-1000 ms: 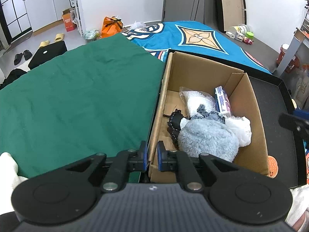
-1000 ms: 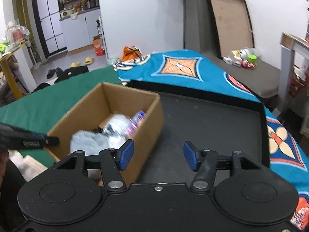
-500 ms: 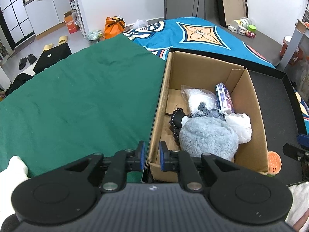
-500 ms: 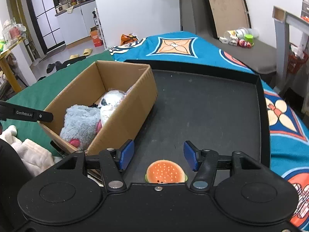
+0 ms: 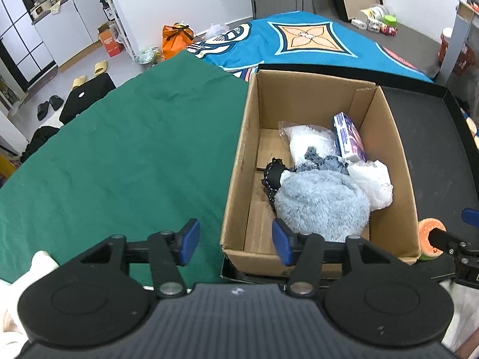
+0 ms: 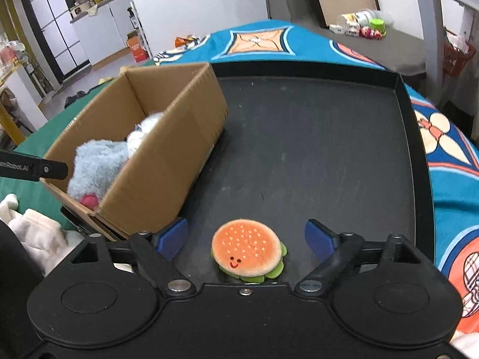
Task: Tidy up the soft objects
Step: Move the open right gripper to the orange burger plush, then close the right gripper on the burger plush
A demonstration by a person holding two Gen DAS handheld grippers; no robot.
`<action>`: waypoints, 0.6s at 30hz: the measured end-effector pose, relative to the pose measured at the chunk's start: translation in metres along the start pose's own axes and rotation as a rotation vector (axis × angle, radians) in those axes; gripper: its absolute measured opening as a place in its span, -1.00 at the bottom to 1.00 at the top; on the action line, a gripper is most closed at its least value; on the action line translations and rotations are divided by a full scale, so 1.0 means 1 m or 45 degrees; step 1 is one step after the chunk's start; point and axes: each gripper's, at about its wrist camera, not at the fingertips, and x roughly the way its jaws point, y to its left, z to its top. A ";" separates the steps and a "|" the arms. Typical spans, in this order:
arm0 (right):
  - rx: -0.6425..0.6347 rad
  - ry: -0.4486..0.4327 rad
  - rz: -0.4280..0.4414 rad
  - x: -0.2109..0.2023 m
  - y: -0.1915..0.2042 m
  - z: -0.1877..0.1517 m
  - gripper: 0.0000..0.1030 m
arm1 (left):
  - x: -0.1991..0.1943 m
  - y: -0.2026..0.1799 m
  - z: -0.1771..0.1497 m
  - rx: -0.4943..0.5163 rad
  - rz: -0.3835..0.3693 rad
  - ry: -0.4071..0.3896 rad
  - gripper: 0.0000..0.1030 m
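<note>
A cardboard box [image 5: 386, 161] [image 6: 167, 161] stands on a black tray [image 6: 314, 149]. In it lie a fluffy grey-blue plush [image 5: 320, 203] [image 6: 95, 164], white bags [image 5: 311, 140], a purple pack [image 5: 348, 134] and a black strap [image 5: 271, 176]. A plush hamburger [image 6: 247, 248] [image 5: 429, 234] lies on the tray between my right gripper's [image 6: 245, 239] open fingers. My left gripper [image 5: 235, 239] is open and empty, straddling the box's near left corner.
A green cloth [image 5: 119, 155] covers the table left of the box. A blue patterned cloth [image 6: 449, 161] lies beyond and right of the tray. White fabric [image 6: 39, 233] sits at the near left. Shoes and bags are on the floor far back.
My left gripper has opened from nearly shut. My right gripper has come down over the tray, so the hamburger now lies between its fingers.
</note>
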 end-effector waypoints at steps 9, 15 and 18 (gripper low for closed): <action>0.050 0.061 0.009 0.010 -0.012 -0.006 0.80 | 0.002 -0.021 0.001 0.083 0.057 0.035 0.29; 0.067 0.095 0.011 0.017 -0.018 -0.006 0.85 | 0.001 -0.029 0.001 0.103 0.106 0.052 0.31; 0.059 0.115 -0.001 0.022 -0.018 -0.009 0.85 | 0.001 -0.030 0.002 0.096 0.119 0.064 0.33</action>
